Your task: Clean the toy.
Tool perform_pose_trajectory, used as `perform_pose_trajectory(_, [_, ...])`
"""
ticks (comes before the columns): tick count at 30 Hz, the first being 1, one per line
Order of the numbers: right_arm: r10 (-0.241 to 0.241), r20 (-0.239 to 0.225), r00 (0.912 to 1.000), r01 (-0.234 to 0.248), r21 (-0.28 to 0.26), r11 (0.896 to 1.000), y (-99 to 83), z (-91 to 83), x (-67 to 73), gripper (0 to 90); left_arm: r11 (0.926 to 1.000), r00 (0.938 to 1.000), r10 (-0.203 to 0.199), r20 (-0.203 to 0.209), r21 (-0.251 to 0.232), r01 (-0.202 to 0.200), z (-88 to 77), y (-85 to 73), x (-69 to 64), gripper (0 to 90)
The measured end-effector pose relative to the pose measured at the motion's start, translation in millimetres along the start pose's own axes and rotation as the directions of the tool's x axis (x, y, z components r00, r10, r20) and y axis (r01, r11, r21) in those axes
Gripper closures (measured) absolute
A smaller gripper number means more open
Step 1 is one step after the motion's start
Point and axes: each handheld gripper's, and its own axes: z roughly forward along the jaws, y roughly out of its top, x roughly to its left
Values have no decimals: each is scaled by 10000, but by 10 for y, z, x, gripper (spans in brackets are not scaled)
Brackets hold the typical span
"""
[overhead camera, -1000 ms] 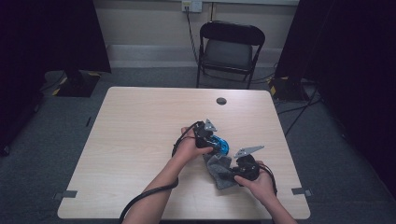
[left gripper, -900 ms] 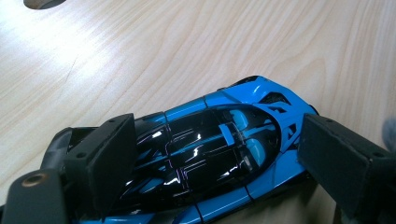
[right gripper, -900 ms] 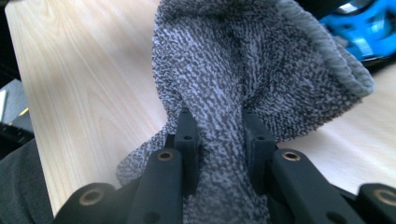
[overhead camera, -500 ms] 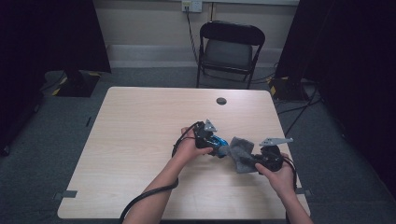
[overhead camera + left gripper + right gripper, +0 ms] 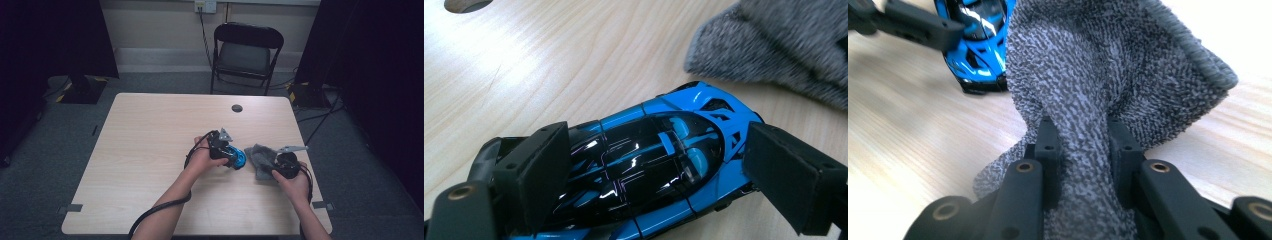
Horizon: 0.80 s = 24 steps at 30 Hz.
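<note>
Left gripper (image 5: 235,159) clamped across shiny blue-and-black toy sports car (image 5: 659,165) on pale wooden table (image 5: 150,145). Right gripper (image 5: 1083,137) pinched tight on grey terry cloth (image 5: 1108,65), just beside car.

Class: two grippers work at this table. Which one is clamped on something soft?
The right gripper: its jaws pinch the grey cloth bunched between them. The left gripper holds the hard blue toy car instead.

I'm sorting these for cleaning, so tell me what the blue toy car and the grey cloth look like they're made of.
Blue toy car: hard and glossy, painted metal or plastic, I can't tell which; sharp highlights gleam on its dark canopy.

Grey cloth: soft looped fabric, probably terry or microfibre; it has a nubbly, matte surface and a stitched edge, and it bunches where the right gripper pinches it.
</note>
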Motion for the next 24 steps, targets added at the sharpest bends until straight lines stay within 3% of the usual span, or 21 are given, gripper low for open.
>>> perform_pose_trajectory(8, [-541,-7,9985,540,449,9975,27,90,83,723,10000,10000,-28,6,-30,28,3,0,-7,121])
perform_pose_trajectory(24, [-1028,-1364,9853,1181,1091,9870,-14,75,316,723,10000,10000,-40,-10,-17,40,4,2,-10,121])
